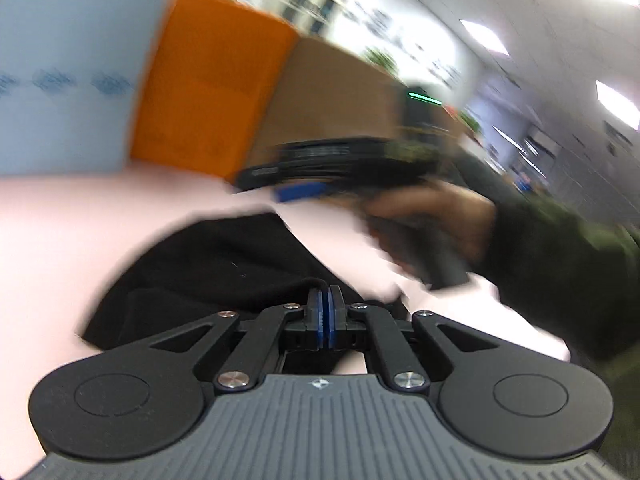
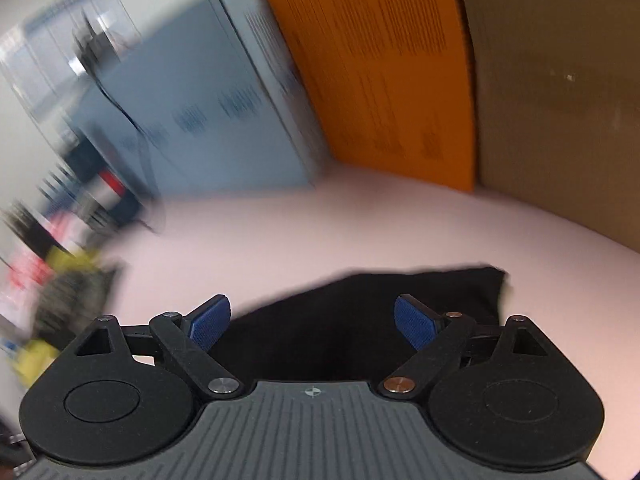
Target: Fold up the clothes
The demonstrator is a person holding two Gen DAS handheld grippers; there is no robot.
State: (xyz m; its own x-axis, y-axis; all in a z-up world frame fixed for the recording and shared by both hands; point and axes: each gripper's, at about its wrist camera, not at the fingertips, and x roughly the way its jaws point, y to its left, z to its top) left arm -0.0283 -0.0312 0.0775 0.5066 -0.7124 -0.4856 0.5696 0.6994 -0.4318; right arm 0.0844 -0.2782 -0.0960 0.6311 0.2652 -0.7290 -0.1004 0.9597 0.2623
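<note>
The left gripper [image 1: 324,312] has its blue pads pressed together over the near edge of a black garment [image 1: 208,264] lying on the pale pink counter [image 1: 60,216]. To the right, a hand [image 1: 432,232] in a green sleeve [image 1: 568,264] holds the right gripper [image 1: 304,192], blurred. Far behind stand a light blue box [image 1: 68,80], an orange box [image 1: 212,88] and a brown box [image 1: 332,96].

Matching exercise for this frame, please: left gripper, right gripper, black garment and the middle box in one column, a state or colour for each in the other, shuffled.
Things:
1. left gripper
2. right gripper
3. black garment
4. middle box

States:
A. orange
B. fingers spread apart, nothing between the pads
C. lying on the pink table
D. pads closed together

Pairs: 1-D, 2-B, 3-C, 4-A. Whether the closed left pads pinch any cloth cannot be told.
</note>
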